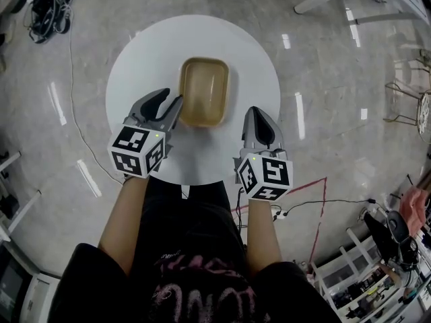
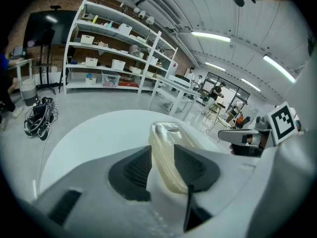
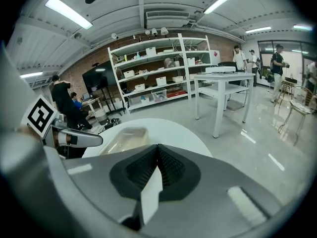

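A translucent amber rectangular tub (image 1: 204, 89) stands empty in the middle of a round white table (image 1: 135, 66). My left gripper (image 1: 172, 98) is open, its tips at the tub's left wall. In the left gripper view the tub (image 2: 168, 133) shows in the gap of the left gripper (image 2: 162, 150); whether it touches, I cannot tell. My right gripper (image 1: 258, 111) is shut on nothing, just right of the tub and apart from it. In the right gripper view the right gripper (image 3: 157, 150) has its pads pressed together, with the tub (image 3: 124, 138) ahead to the left.
A cable bundle (image 1: 50, 5) lies on the floor at the far left. White shelving (image 2: 114, 58) lines a brick wall. A white table (image 3: 223, 83) stands beyond the round table's right side. Red floor tape (image 1: 316, 200), a power strip and chairs are at the right. People stand far off.
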Motion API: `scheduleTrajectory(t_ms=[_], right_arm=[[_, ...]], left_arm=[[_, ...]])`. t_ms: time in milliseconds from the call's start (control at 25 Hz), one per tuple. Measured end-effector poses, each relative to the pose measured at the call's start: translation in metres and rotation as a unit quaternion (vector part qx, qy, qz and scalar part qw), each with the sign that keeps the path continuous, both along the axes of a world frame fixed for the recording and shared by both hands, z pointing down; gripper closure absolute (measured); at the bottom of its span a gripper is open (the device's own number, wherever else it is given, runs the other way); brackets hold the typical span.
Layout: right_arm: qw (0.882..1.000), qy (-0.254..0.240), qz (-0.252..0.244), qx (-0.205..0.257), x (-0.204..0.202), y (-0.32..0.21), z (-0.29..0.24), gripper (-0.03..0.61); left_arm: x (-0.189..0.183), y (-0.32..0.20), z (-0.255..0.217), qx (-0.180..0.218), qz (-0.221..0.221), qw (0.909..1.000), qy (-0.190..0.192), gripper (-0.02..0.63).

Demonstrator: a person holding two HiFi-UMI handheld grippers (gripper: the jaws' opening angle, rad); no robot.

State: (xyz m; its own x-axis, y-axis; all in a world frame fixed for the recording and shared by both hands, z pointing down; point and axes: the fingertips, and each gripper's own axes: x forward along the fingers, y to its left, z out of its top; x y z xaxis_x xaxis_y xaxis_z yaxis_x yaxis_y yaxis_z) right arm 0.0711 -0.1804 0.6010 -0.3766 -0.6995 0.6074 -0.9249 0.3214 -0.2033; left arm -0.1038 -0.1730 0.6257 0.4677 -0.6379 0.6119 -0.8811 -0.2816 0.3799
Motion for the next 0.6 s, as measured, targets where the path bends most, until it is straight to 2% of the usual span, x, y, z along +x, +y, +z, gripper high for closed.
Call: scheduleTrajectory(t_ms=[320, 600], right_arm=[[1.000, 0.002, -0.003, -0.008, -0.002, 0.007, 0.008, 0.569], [1.000, 0.005, 0.007, -0.016, 0.004, 0.008, 0.015, 0.569]], left_arm=[[-0.002, -0.002, 0.015, -0.018, -0.007, 0.9997, 0.013, 0.470], [0.000, -0.003, 0.021, -0.038, -0.012, 0.9967, 0.071, 0.474]])
